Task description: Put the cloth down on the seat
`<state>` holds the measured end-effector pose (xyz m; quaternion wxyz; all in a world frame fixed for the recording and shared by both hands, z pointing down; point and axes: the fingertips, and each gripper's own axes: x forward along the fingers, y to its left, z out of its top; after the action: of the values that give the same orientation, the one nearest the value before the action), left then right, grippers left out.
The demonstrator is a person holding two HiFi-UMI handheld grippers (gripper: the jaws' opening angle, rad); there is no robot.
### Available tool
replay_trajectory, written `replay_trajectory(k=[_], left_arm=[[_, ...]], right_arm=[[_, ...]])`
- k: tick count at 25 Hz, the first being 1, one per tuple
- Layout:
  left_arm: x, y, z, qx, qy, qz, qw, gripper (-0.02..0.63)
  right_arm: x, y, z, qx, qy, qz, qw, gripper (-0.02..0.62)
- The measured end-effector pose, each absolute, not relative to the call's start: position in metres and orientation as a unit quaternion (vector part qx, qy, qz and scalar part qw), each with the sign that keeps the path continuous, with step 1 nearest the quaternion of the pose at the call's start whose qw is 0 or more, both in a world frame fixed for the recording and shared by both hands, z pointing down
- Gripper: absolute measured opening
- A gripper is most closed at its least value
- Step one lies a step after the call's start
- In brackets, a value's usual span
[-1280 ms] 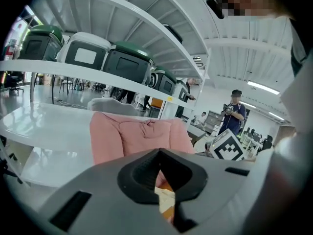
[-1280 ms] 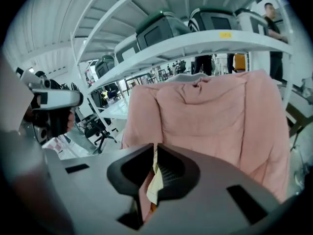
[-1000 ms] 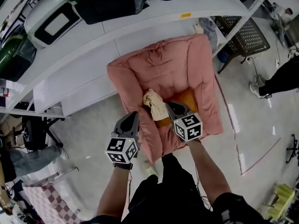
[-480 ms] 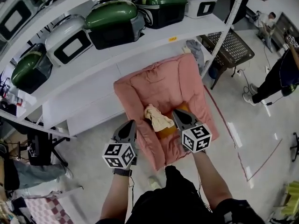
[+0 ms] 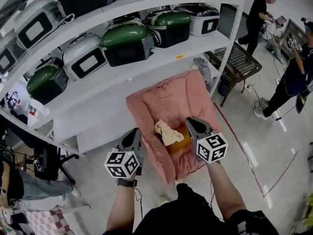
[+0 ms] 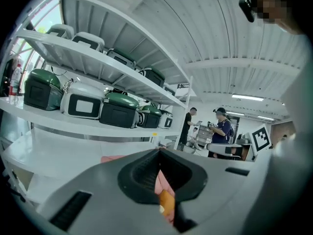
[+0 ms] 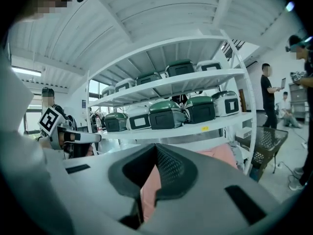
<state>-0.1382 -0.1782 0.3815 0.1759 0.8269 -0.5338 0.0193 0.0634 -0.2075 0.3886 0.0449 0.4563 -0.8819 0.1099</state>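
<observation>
A crumpled beige cloth (image 5: 167, 132) lies loose on the seat of a pink armchair (image 5: 168, 94), partly over an orange cushion (image 5: 180, 143). My left gripper (image 5: 136, 133) hovers shut over the chair's left arm, left of the cloth, holding nothing. To the cloth's right, my right gripper (image 5: 190, 121) is also shut and holds nothing. In the left gripper view the jaws (image 6: 159, 152) meet, with the pink seat and orange cushion (image 6: 167, 203) showing through the gap below. The right gripper view shows its jaws (image 7: 155, 148) meeting in front of the pink armchair (image 7: 227, 155).
A white shelf rack (image 5: 146, 58) with several green, white and black cases stands behind the chair. A black mesh cart (image 5: 235, 61) is at the back right, and people stand beyond it. An office chair base (image 5: 46, 158) sits at the left.
The view has pulled back and up, so the chair looks smaller and more shelving shows. Both grippers have drawn away from the cloth, which stays on the seat.
</observation>
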Motion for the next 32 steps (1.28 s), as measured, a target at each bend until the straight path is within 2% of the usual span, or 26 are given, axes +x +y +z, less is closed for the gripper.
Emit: replay_trajectory(k=[17,32], left_arm=[[-0.148,-0.141,0.289,0.836,-0.539,-0.018,0.106,0.006],[-0.161,-0.123,0.271,0.836,-0.542,-0.025,0.087,0.006]], right_arm=[[0.07,-0.168,0.296,0.466,-0.884,0.04,0.002,0.005],[0.067,-0.151,0.275,0.476,-0.879,0.014,-0.013,0.005]])
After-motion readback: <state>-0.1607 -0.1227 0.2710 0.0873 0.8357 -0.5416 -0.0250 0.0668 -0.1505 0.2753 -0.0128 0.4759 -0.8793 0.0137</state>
